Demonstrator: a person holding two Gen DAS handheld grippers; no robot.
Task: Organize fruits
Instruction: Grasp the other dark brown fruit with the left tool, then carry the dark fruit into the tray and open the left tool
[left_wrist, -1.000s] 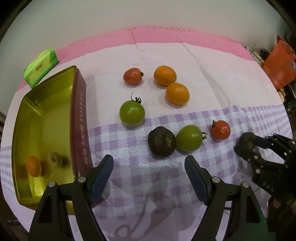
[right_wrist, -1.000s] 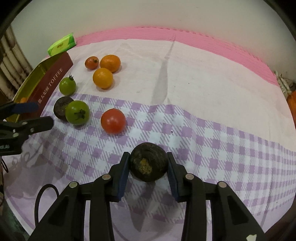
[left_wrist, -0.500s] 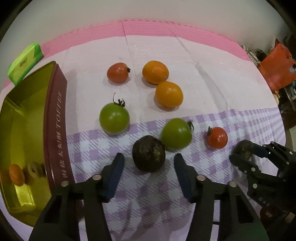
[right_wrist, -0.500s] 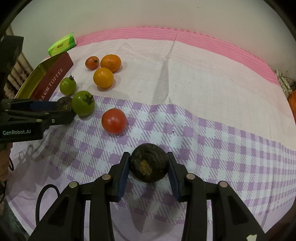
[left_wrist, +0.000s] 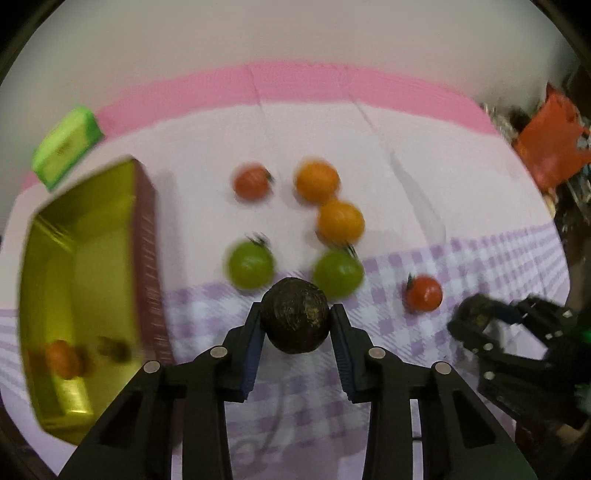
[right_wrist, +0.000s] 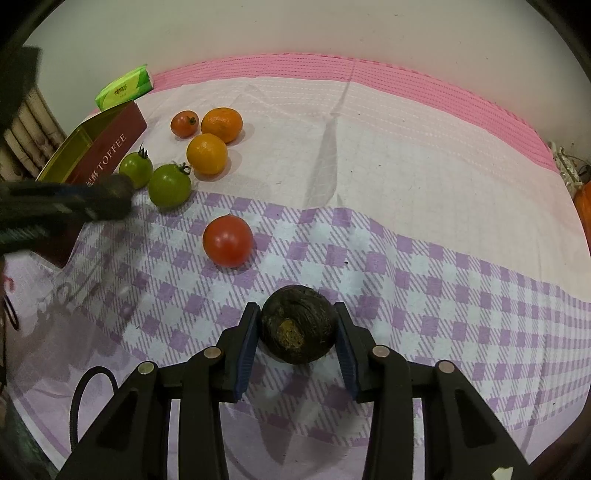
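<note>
Two dark round fruits are shown, one in each gripper. The left gripper (left_wrist: 295, 326) is clenched on a dark fruit (left_wrist: 295, 320), its blue pads pressed against both flanks, and the fruit appears raised clear of the checked cloth (left_wrist: 388, 325). The right gripper (right_wrist: 295, 334) is closed on a second dark fruit (right_wrist: 297, 325), which carries a pale patch on the near face; whether that fruit rests on the cloth or hangs just above it cannot be told. The gold tin (left_wrist: 77, 258), judged to be the destination, lies to the left of the left gripper with its dark red wall (left_wrist: 147, 258) nearest the fingers; an orange fruit (left_wrist: 61, 358) and a blurred dark one beside it are already seen inside, at the near end. Ahead of the left gripper, just beyond the held fruit, two green tomatoes (left_wrist: 251, 264) (left_wrist: 338, 273) are found, with two oranges (left_wrist: 317, 181) (left_wrist: 341, 221) and a red tomato (left_wrist: 251, 181) farther off; another red tomato (left_wrist: 423, 295) lies to the right, toward the right gripper. The carry to the tin is judged best made with the fruit lifted above the red wall before it is moved sideways, the grip being kept firm but not crushing. Release is best delayed until the fruit is low over a bare part of the tin floor, apart from the fruit already there, so that rolling is limited.
</note>
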